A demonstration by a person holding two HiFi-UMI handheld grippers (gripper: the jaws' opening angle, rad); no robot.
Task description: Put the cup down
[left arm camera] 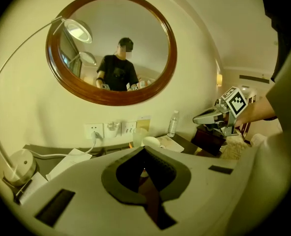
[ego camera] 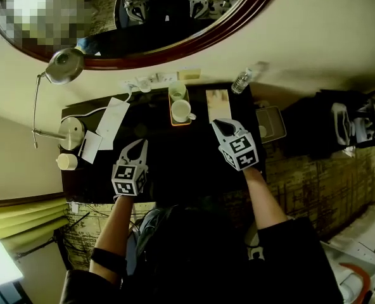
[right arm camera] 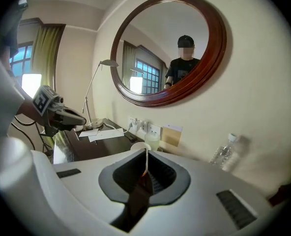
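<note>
Cup (ego camera: 182,110): upright on the orange tray (ego camera: 180,123) at the desk's (ego camera: 175,163) back edge, touched by neither tool; judged already set down.
Left gripper (ego camera: 137,144): jaws together, empty, idle over the desk.
Right gripper (ego camera: 218,125): jaws together, empty, near the cup but clear.

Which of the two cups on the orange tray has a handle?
The white cup, nearer the front edge of the desk; the pale, glass-like cup beyond it shows no handle.

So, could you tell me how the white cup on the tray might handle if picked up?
The cup looks ceramic: probably stiff and breakable. Its smooth wall may slip. Low and wide, it should resist tipping.
</note>
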